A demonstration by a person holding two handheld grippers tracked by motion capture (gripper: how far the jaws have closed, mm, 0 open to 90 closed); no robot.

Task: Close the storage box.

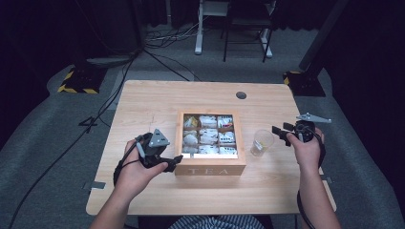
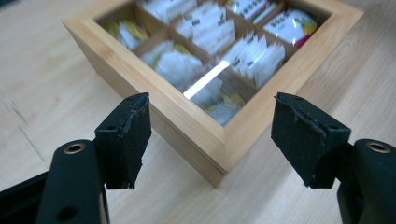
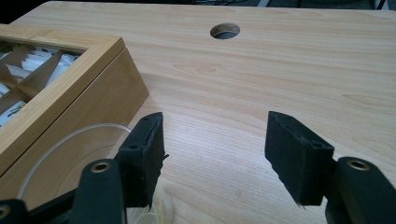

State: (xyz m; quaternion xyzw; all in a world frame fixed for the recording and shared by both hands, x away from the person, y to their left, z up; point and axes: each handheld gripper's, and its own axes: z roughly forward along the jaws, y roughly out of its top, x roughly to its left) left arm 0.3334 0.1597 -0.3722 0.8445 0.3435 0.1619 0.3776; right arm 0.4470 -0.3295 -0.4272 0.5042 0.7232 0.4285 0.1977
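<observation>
High view: we log both grippers with jaws apart (nothing between), left gripper [image 1: 173, 163] at tea box [image 1: 210, 168] front-left corner, right gripper [image 1: 281, 134] beside cup [image 1: 261, 142].

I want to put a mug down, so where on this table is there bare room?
The widest bare patch lies behind the tea box, running to the cable hole. The table's left strip beside the box is free beyond the left tongs. It is crowded to the right of the box, where the plastic cup stands close to the right tongs.
</observation>
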